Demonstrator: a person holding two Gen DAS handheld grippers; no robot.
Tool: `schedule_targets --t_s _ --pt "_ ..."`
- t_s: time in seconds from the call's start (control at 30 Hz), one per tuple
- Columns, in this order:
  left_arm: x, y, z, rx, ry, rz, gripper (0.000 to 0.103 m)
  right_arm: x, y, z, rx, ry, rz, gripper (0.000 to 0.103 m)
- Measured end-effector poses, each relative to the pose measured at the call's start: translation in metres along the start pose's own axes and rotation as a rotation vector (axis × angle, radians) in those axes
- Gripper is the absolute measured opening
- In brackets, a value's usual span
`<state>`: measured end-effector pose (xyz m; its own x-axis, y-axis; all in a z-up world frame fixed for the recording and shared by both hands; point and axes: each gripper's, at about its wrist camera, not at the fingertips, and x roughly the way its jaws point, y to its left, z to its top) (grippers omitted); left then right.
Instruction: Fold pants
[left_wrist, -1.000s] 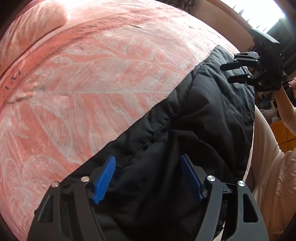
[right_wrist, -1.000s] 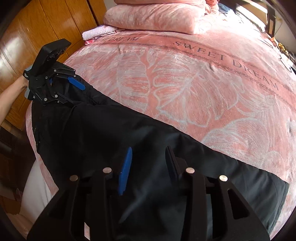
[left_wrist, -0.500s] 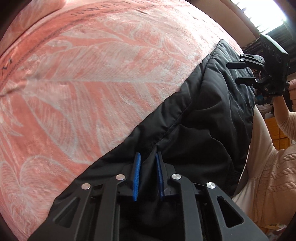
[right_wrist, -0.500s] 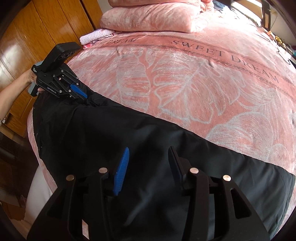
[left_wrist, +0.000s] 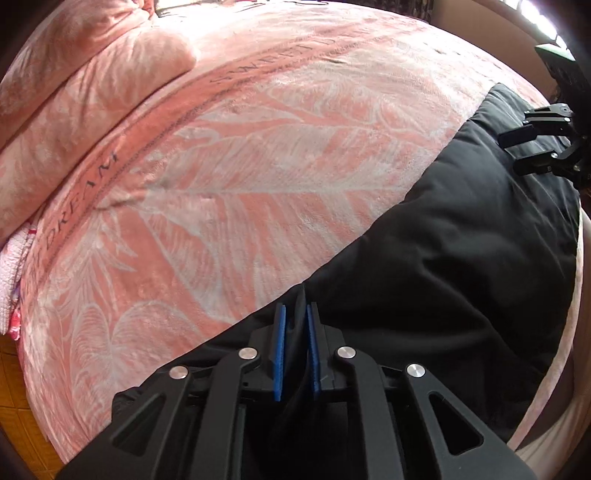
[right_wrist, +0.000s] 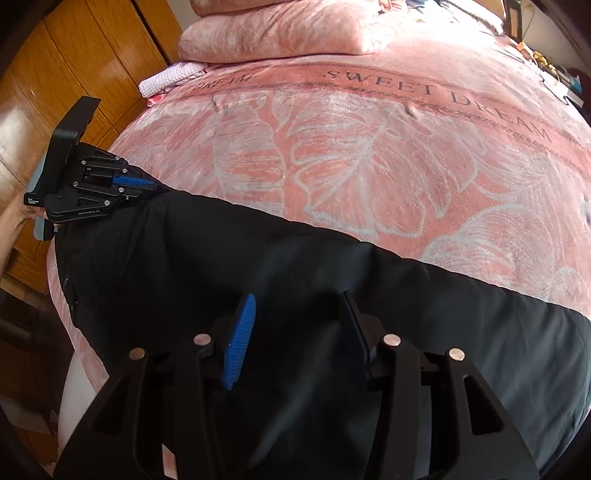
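My left gripper (left_wrist: 294, 325) has its blue pads (left_wrist: 280, 343) pressed together on a pinch of the pants (left_wrist: 461, 266), right at their far edge where the black cloth meets the blanket (left_wrist: 240, 166). A small ridge of fabric stands up between the pads, so I judge the hold has caught cloth, though I cannot tell how many layers.

My right gripper (right_wrist: 299, 325) is spread wide, hovering over the pants with nothing between its fingers (right_wrist: 238, 343). Whether the tips touch the cloth I cannot tell.

The pants lie flat across the near edge of the bed, stretching from my left jaws over to my right and on past them to the right.

The cloth looks thin, smooth and a little shiny, puffing softly rather than lying crisp. I expect it to be light and limp, with no stiffness to carry a fold by itself, and likely slippery against my pads. The plush blanket beneath may drag on it.

I would take hold at hems and seams, where the fabric is doubled, and grip both layers so the under layer does not slide away. My right jaws should close on the far edge ahead of them, level with my left.
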<state>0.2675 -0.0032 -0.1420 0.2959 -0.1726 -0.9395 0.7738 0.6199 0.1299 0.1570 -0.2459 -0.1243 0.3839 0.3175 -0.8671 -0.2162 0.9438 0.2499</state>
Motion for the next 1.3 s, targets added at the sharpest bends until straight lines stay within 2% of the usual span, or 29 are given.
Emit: schedule_targets --t_s 0.03,0.07,0.1,0.17,0.23,0.3,0.4,0.47,0.57,0.63,0.73,0.93,1.0,1.1,1.23,1.3 --pt "-0.010 0.001 -0.001 -0.047 -0.023 0.016 0.024 -0.007 0.000 -0.003 0.010 -0.011 -0.006 0.048" --pt "-0.021 0.001 -0.004 -0.088 -0.056 0.041 0.042 -0.014 0.000 -0.007 0.017 -0.022 -0.010 0.048" --pt "-0.035 0.000 -0.007 -0.112 -0.097 0.063 0.051 -0.022 0.000 -0.011 0.027 -0.028 -0.006 0.048" --pt "-0.063 -0.017 -0.016 -0.135 -0.164 0.121 0.060 -0.036 0.002 -0.024 0.051 -0.033 0.025 0.047" --pt "-0.082 -0.040 -0.025 -0.188 -0.192 0.136 0.062 -0.047 0.007 -0.039 0.085 -0.024 0.069 0.047" --pt "-0.087 -0.062 -0.039 -0.297 -0.173 0.108 0.062 -0.053 0.013 -0.057 0.125 -0.010 0.106 0.047" --pt "-0.084 -0.094 -0.071 -0.499 -0.120 0.066 0.062 -0.058 0.026 -0.080 0.134 0.001 0.085 0.047" --pt "-0.087 -0.106 -0.098 -0.646 -0.131 0.110 0.062 -0.058 0.033 -0.093 0.139 0.006 0.067 0.047" --pt "-0.092 -0.116 -0.135 -0.875 -0.133 0.203 0.060 -0.055 0.040 -0.106 0.185 0.020 0.112 0.045" --pt "-0.093 -0.123 -0.150 -0.965 -0.160 0.195 0.060 -0.050 0.046 -0.111 0.208 0.043 0.125 0.043" --pt "-0.081 -0.132 -0.149 -0.999 -0.150 0.120 0.060 -0.037 0.055 -0.116 0.263 0.094 0.051 0.042" --pt "-0.065 -0.131 -0.146 -1.078 -0.112 0.088 0.059 -0.036 0.070 -0.120 0.261 0.100 -0.049 0.039" --pt "-0.061 -0.130 -0.148 -1.068 -0.076 0.066 0.052 -0.037 0.071 -0.122 0.254 0.110 -0.046 0.040" --pt "-0.058 -0.134 -0.153 -1.069 -0.071 -0.010 0.050 -0.036 0.070 -0.125 0.248 0.110 -0.037 0.040" --pt "-0.055 -0.126 -0.154 -1.104 -0.123 -0.085 0.047 -0.033 0.067 -0.124 0.263 0.110 -0.030 0.040" --pt "-0.050 -0.119 -0.152 -1.119 -0.113 -0.093 0.047 -0.033 0.064 -0.124 0.271 0.110 -0.024 0.040"
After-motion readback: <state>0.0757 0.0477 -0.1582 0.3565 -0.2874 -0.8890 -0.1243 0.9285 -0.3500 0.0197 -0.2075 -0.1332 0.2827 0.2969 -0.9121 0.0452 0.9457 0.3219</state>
